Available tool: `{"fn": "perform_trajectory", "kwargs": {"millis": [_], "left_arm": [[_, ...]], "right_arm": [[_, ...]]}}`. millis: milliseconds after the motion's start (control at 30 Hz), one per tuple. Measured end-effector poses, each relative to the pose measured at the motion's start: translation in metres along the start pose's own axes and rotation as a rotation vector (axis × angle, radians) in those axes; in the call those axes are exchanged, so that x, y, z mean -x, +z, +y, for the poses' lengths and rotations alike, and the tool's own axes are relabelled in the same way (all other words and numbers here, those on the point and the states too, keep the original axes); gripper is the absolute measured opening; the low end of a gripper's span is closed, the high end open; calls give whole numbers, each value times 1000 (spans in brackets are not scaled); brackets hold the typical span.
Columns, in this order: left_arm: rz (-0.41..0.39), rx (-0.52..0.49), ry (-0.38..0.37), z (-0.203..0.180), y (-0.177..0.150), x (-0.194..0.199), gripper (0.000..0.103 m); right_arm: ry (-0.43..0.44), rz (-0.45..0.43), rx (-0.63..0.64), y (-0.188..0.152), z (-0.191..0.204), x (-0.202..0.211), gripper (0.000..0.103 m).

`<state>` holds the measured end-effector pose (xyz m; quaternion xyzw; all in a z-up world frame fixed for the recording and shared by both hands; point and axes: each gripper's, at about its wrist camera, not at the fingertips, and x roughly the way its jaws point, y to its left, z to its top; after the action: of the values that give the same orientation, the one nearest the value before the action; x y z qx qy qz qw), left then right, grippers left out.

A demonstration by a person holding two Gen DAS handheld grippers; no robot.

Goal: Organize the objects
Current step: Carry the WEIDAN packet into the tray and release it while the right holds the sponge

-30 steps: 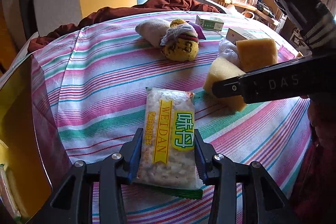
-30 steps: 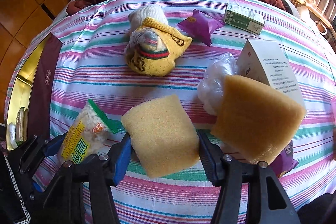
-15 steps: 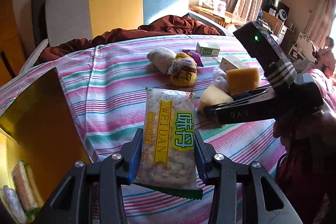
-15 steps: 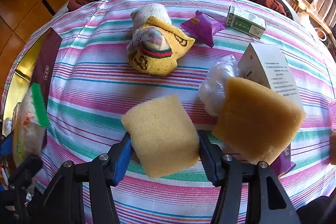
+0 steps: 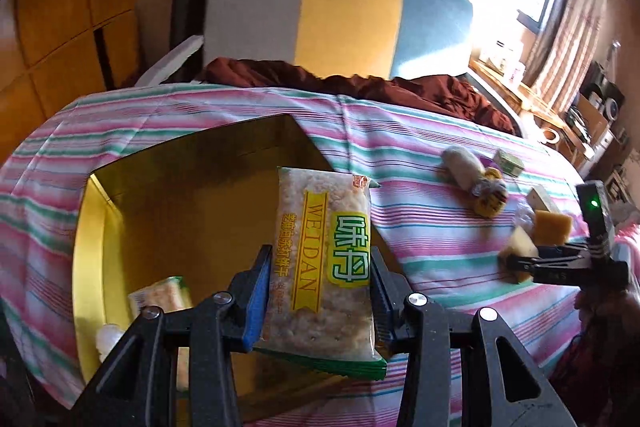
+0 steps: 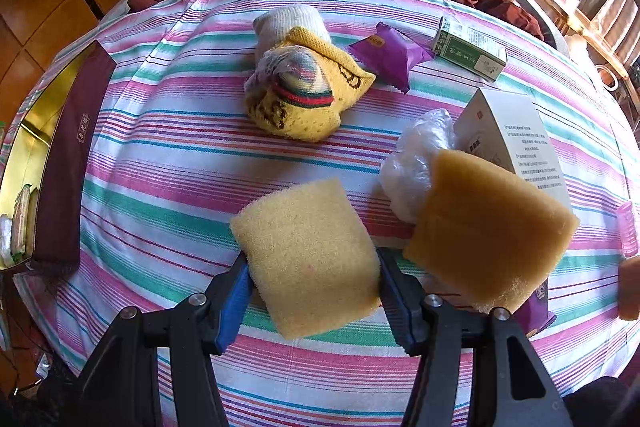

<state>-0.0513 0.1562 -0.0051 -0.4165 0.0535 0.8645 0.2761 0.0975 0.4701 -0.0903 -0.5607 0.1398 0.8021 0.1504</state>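
Observation:
My left gripper (image 5: pixel 318 291) is shut on a clear cracker packet (image 5: pixel 324 259) with a yellow and green label, held in the air over the gold-lined open box (image 5: pixel 92 227). Another cracker packet (image 5: pixel 160 295) lies inside that box. My right gripper (image 6: pixel 312 275) is shut on a pale yellow sponge (image 6: pixel 308 255) that rests on the striped tablecloth (image 6: pixel 172 163). Beside it to the right leans a darker tan sponge (image 6: pixel 488 231). In the left wrist view the right gripper (image 5: pixel 516 263) and both sponges sit far right.
Yellow and white socks (image 6: pixel 300 87), a purple sachet (image 6: pixel 388 55), a green carton (image 6: pixel 470 53), a white carton (image 6: pixel 516 139) and a crumpled plastic bag (image 6: pixel 416 163) lie on the cloth. The box's dark maroon wall (image 6: pixel 68 163) stands at the left edge. A striped chair (image 5: pixel 344 15) stands behind the table.
My left gripper has carried the cracker packet leftward and up, from above the tablecloth to above the gold box. The right gripper and its sponge have stayed put.

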Motion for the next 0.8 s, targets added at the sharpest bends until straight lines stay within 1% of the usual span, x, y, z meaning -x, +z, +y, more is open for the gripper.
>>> {"fn": "perform_trajectory", "kwargs": {"millis": [67, 167, 233, 300, 367, 500, 700, 800], "left_arm": [[20, 61, 46, 35, 3, -7, 45], [50, 140, 90, 77, 5, -17, 45], [68, 181, 122, 100, 6, -24, 45], [83, 203, 145, 118, 6, -33, 45], [98, 219, 183, 130, 5, -41, 45], [114, 238, 223, 147, 2, -53, 45], [129, 260, 240, 158, -2, -64, 45], [129, 249, 247, 157, -2, -66, 45]], "right_arm": [[-2, 0, 1, 0, 1, -1, 60], [-3, 0, 2, 0, 1, -1, 60], [-4, -1, 3, -1, -1, 0, 59], [-7, 1, 3, 4, 7, -7, 60], [-8, 3, 4, 5, 8, -8, 60], [-17, 7, 9, 5, 9, -9, 60], [-32, 15, 18, 5, 10, -11, 60], [-37, 16, 22, 5, 11, -11, 60]]}}
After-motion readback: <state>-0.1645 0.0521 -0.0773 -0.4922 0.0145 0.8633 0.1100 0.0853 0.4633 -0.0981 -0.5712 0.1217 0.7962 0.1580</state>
